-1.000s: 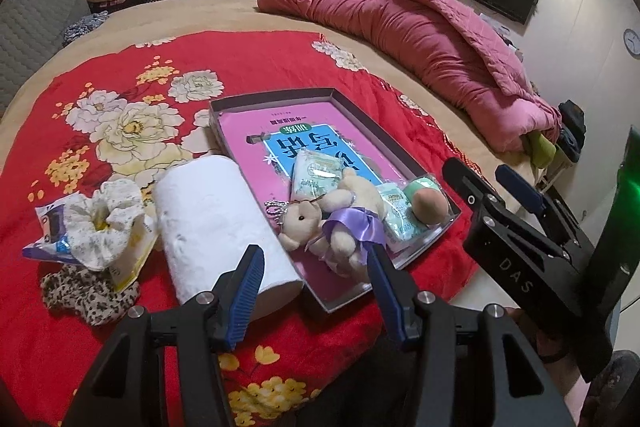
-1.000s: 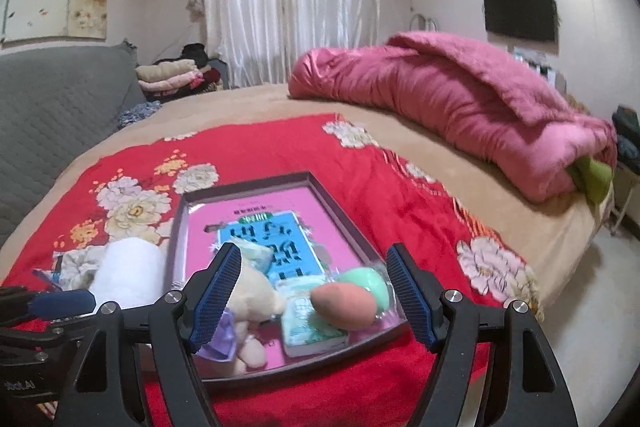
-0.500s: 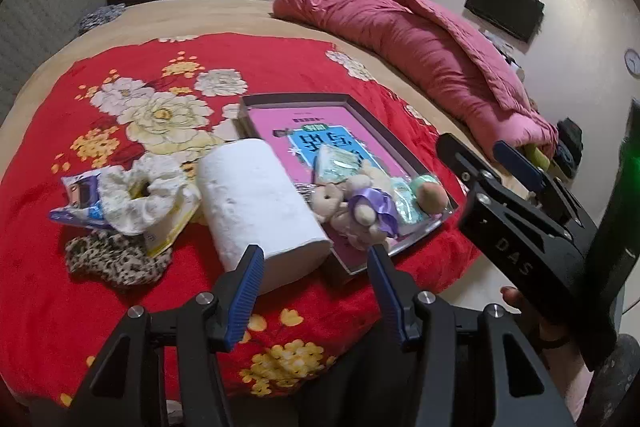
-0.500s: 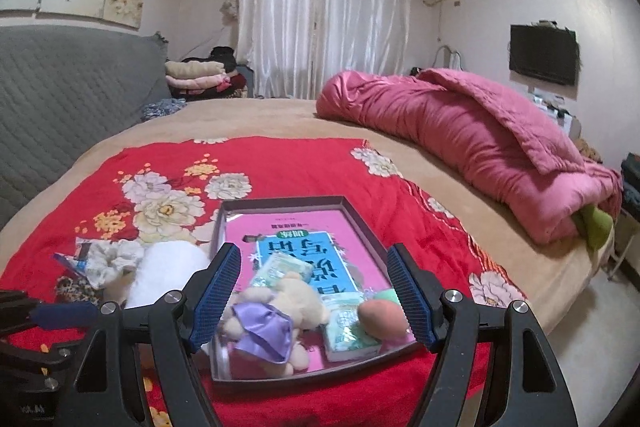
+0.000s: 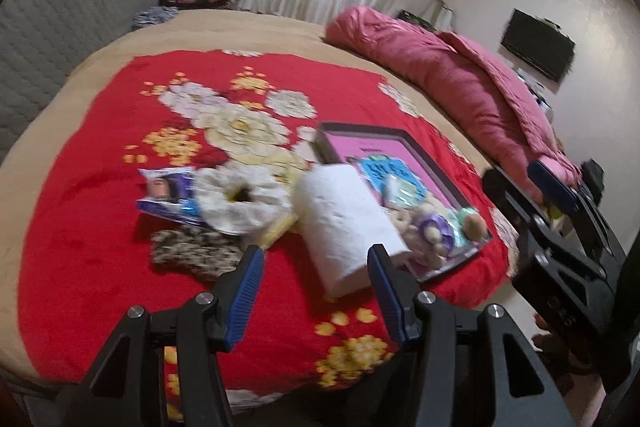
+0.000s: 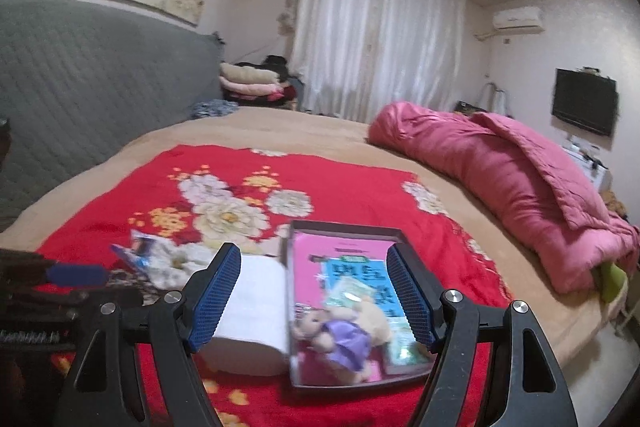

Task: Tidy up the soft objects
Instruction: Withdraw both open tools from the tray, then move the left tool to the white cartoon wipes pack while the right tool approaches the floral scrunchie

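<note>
Bedspread [image 6: 340,187]: tray [image 6: 344,227] with bear [image 6: 340,331]

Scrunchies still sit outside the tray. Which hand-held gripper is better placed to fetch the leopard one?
Left, probably. The left hand-held gripper is open and empty, with the leopard scrunchie just beyond its left finger. The right hand-held gripper, also open, faces the tray and paper roll.

From the left wrist we look steeply down along the jaws at the red flowered blanket [image 5: 100,247], near its front edge. From the right wrist we look out flatter, taking in the white curtains [image 6: 376,47] and the far wall. Both views share the dark-rimmed pink tray [image 5: 420,155] [image 6: 344,227], the white paper roll [image 5: 344,219] [image 6: 256,311] and the rumpled pink quilt [image 5: 460,79] [image 6: 520,179].
</note>
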Demonstrator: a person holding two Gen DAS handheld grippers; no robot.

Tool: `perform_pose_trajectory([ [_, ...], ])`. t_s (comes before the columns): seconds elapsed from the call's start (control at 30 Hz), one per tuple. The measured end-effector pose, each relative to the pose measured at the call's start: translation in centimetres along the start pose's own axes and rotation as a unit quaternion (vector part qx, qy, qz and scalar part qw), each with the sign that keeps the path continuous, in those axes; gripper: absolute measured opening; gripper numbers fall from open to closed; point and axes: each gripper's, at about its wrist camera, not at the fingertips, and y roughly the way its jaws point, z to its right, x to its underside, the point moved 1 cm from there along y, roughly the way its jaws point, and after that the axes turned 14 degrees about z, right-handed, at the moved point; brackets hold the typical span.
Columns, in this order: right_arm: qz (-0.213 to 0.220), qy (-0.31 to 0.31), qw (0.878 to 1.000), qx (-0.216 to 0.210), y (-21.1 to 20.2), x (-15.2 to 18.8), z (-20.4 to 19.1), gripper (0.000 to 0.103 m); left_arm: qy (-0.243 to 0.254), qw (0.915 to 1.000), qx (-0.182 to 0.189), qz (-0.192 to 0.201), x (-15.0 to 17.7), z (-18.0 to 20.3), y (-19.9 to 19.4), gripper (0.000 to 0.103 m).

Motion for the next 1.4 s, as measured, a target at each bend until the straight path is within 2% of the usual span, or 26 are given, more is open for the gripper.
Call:
perform_pose_trajectory([
  [0.27, -0.002, -0.05, 0.997, -0.059, -0.2, 0.3, -4.6, 0.077, -0.031, 0.9986, -0.043, 0.01, -0.6, -4.9, -0.7, 0.054],
  [0.5, -0.006, -0.078, 0.992, -0.098, 0.0, 1.0, -7.2, 0.077, -0.057, 0.997, -0.052, 0.006, -0.4, -7.1, -0.4, 0.054],
  [0.8, -0.037, -0.086, 0.986, -0.135, 1.7, 2.2, -9.7, 0.077, -0.077, 0.9957, -0.051, 0.002, 0.1, -8.4, 0.8, 0.054],
  [1.17, -0.073, -0.093, 0.981, -0.153, 4.7, 3.6, -11.7, 0.077, -0.181, 0.9822, -0.049, -0.003, 0.9, -13.9, 5.2, 0.054],
  [1.4, -0.084, -0.096, 0.981, -0.147, 6.6, 3.9, -11.9, 0.077, -0.234, 0.9716, -0.03, -0.015, 1.4, -16.0, 8.9, 0.054],
])
